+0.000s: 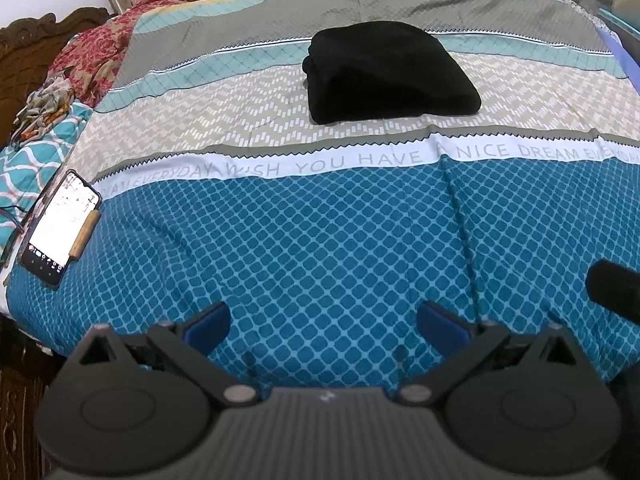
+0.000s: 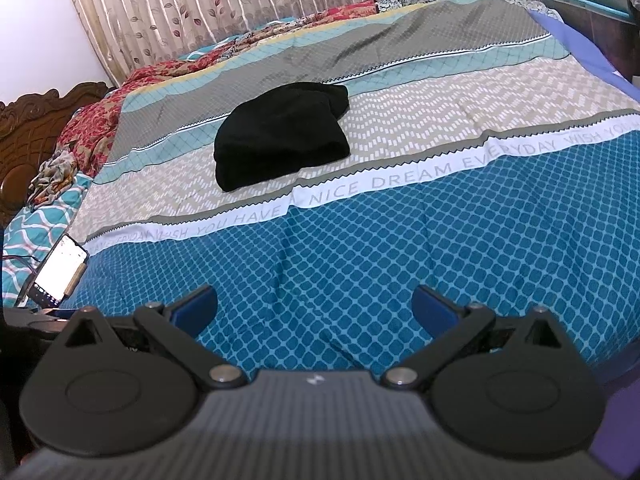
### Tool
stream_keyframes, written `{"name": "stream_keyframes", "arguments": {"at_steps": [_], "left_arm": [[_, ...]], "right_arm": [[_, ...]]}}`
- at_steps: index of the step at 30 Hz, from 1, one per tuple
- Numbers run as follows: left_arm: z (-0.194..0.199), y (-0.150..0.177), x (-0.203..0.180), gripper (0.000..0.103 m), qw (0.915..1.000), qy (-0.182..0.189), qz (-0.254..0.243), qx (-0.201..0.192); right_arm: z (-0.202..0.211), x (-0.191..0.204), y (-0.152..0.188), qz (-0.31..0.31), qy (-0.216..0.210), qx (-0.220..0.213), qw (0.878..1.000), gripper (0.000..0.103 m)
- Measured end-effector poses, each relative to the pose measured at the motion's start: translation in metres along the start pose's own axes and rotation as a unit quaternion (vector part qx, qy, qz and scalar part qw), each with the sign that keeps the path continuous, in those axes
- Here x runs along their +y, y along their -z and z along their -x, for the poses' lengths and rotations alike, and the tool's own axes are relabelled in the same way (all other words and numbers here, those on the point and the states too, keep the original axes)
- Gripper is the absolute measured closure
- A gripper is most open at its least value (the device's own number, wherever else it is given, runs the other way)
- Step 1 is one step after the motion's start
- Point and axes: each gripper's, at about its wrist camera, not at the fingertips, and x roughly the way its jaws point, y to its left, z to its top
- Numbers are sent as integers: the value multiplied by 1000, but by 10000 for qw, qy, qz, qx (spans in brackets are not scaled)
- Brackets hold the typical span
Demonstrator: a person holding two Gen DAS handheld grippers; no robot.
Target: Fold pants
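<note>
— One bedspread (image 1: 320, 240) fills most of both my views: a blue diamond-checked band nearest me, then a white strip of lettering, then a beige zigzag band, then teal and grey stripes further off.

— And round its edges?

— Floral curtain (image 2: 200, 12) hangs at the far side, a carved wooden headboard (image 2: 36, 120) stands off to the left, and red patterned bedding (image 1: 100, 52) lies bunched along that side.

— Where are the pants?

— Black pants (image 1: 388, 76) lie as a folded, squarish bundle on the beige zigzag band, their far edge reaching onto the teal stripe. From my right view the same bundle (image 2: 280, 136) sits left of centre. It is well apart from both my grippers; neither touches it.

— Your grippers, then?

— My left gripper (image 1: 324, 328) hangs above the blue band, its jaws spread wide with nothing between the blue pads (image 1: 210, 326). My right gripper (image 2: 316, 308) is just the same: jaws parted wide, gripping nothing, only checked cloth showing between them.

— Anything smaller?

— Only a phone (image 1: 60, 228) with a lit screen at the left edge of the bed, with a small wooden piece (image 1: 85, 234) against its right side.
</note>
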Motion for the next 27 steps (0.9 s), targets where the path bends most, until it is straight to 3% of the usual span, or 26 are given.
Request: {"name": "stream_keyframes", "arguments": {"at_steps": [27], "left_arm": [[-2, 0, -2, 0, 10000, 29, 31, 76]], "right_arm": [[1, 0, 1, -52, -34, 14, 10000, 0]]}}
